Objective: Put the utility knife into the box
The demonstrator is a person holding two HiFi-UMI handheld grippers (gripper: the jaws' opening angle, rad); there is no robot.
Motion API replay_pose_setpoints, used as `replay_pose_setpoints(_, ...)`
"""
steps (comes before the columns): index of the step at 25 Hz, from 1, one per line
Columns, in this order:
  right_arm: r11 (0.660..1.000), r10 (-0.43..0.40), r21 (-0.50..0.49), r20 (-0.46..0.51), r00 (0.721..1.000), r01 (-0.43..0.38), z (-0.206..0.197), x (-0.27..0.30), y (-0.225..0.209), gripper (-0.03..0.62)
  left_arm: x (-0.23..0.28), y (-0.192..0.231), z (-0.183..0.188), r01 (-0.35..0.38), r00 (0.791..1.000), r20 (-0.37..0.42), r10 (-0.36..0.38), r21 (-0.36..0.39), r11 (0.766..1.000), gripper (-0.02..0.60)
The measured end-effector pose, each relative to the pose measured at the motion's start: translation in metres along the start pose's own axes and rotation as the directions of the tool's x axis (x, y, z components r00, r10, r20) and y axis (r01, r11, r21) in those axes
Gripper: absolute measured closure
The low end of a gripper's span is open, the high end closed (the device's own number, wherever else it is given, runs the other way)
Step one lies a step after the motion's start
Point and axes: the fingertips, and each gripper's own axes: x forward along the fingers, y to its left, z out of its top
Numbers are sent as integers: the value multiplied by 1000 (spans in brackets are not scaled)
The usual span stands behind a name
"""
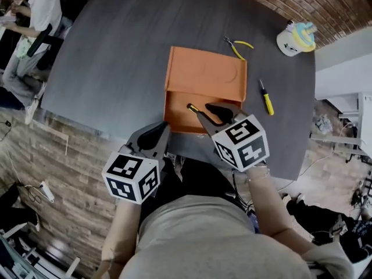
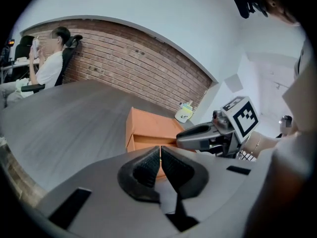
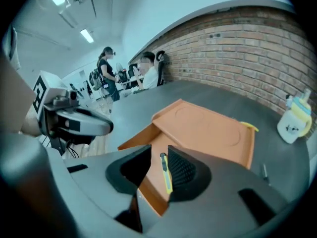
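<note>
The orange box (image 1: 173, 116) lies open on the dark table, its lid (image 1: 206, 74) folded flat behind it. The yellow utility knife (image 3: 167, 175) rests on the floor of the box; only its dark tip (image 1: 190, 107) shows in the head view. My right gripper (image 3: 159, 151) hovers just above the box, open, and the knife is seen through the gap, apart from the pads. My left gripper (image 1: 158, 132) hangs at the table's near edge, left of the box, shut with nothing in it (image 2: 160, 155).
A yellow-handled screwdriver (image 1: 266, 99) lies right of the box. Yellow-handled pliers (image 1: 238, 45) and a white cup with a yellow and blue top (image 1: 296, 38) are at the far right. A person (image 1: 35, 13) sits at the far left. The near table edge (image 1: 192, 156) is under my grippers.
</note>
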Motion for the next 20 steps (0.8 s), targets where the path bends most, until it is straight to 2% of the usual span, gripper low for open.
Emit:
replay_pose_setpoints(3,995,-23,96,122,992,12,17,-24,-2,484,7,-12,10,39,999,3,-39,41,998,557)
replay_pose_setpoints(5,990,-42,142,209,977,12,29,-42,-3,491,10,-20,19,60,998,19,-62,61,996,557)
replay_pose_setpoints(9,982,-58,188,371,927,-14,49,-80,2,545,12,-33,36,98,993,57,-103,91,991,557)
replay_pose_setpoints(14,972,-73,230,489,869,-48,56,-107,5,585,13,-53,50,151,983,88,-163,135,979,557)
replay_pose_setpoints(17,957,-47,265,540,841,-117,55,-117,8,586,14,-67,57,195,970,113,-213,155,969,557)
replay_pose_setpoints(20,929,9,282,631,776,-241,57,-131,14,586,15,-77,61,219,963,120,-242,180,959,557)
